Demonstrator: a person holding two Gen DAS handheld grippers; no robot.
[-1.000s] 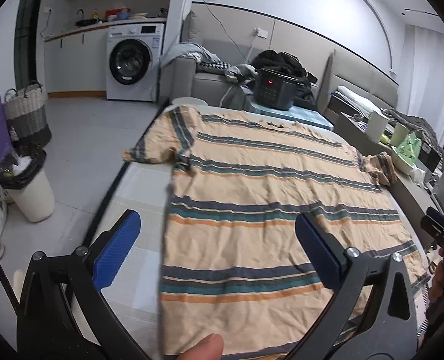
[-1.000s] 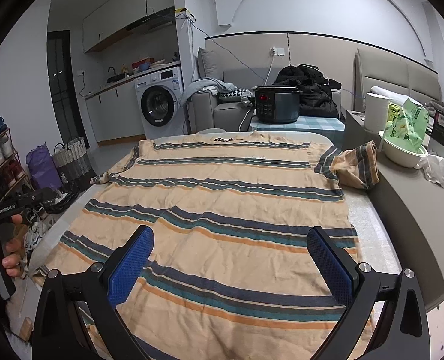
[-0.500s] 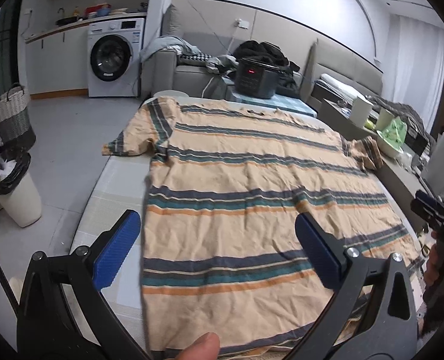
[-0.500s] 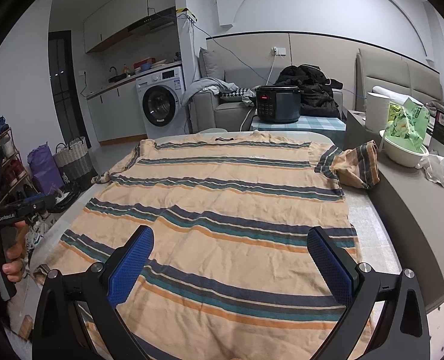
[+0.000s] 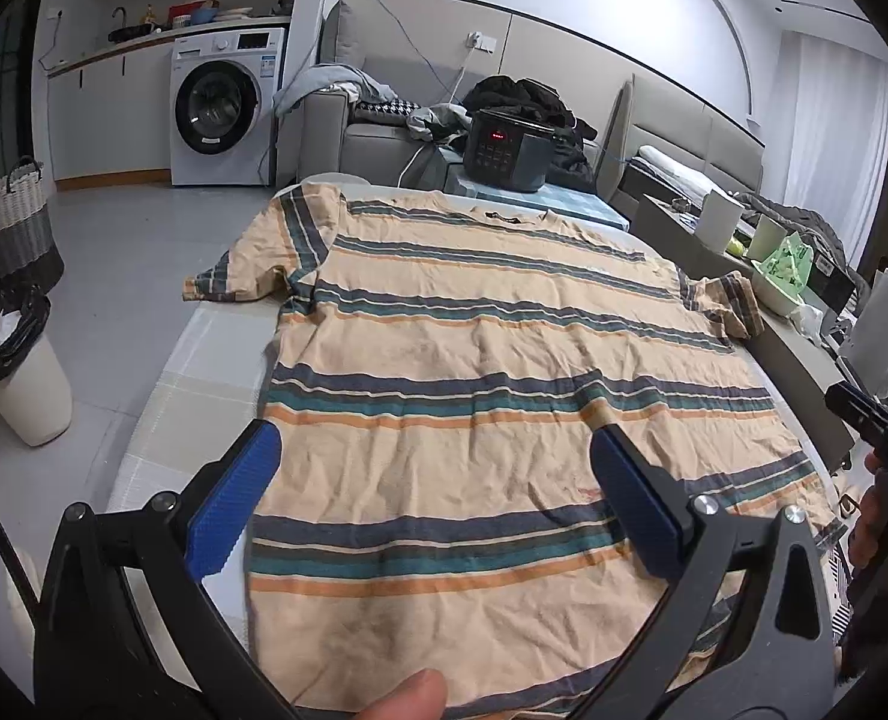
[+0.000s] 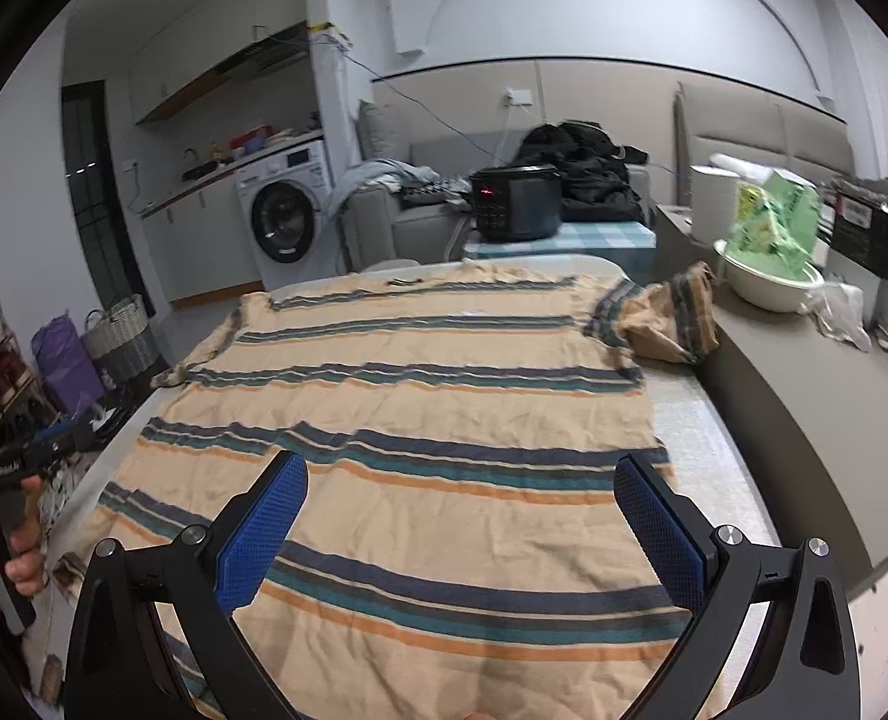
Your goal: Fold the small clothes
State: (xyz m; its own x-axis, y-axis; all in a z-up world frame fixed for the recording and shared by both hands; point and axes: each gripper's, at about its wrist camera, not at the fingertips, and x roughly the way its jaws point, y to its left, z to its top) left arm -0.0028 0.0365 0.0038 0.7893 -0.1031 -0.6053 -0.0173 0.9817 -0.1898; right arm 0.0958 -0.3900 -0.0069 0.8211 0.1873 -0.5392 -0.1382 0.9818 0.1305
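Note:
A peach T-shirt (image 5: 474,408) (image 6: 432,432) with teal, navy and orange stripes lies flat on the pale table (image 5: 192,372), collar at the far end. Its left sleeve (image 5: 246,264) hangs off the table edge; the right sleeve (image 6: 672,318) is bunched against a grey counter. My left gripper (image 5: 435,480) hovers open over the hem's left half, nothing between its blue pads. My right gripper (image 6: 459,501) is open above the hem's right half, also empty. Each view shows the other gripper's handle held in a hand at the frame's edge.
A grey counter (image 6: 804,396) with a bowl and green bag (image 6: 768,252) runs along the table's right side. A black cooker (image 5: 507,150) sits beyond the far end. A bin (image 5: 18,372) and baskets (image 5: 12,228) stand on the floor to the left.
The left view has swung right so the shirt sits more centred between its fingers. The right view has tilted and moved slightly closer. The shirt has not moved.

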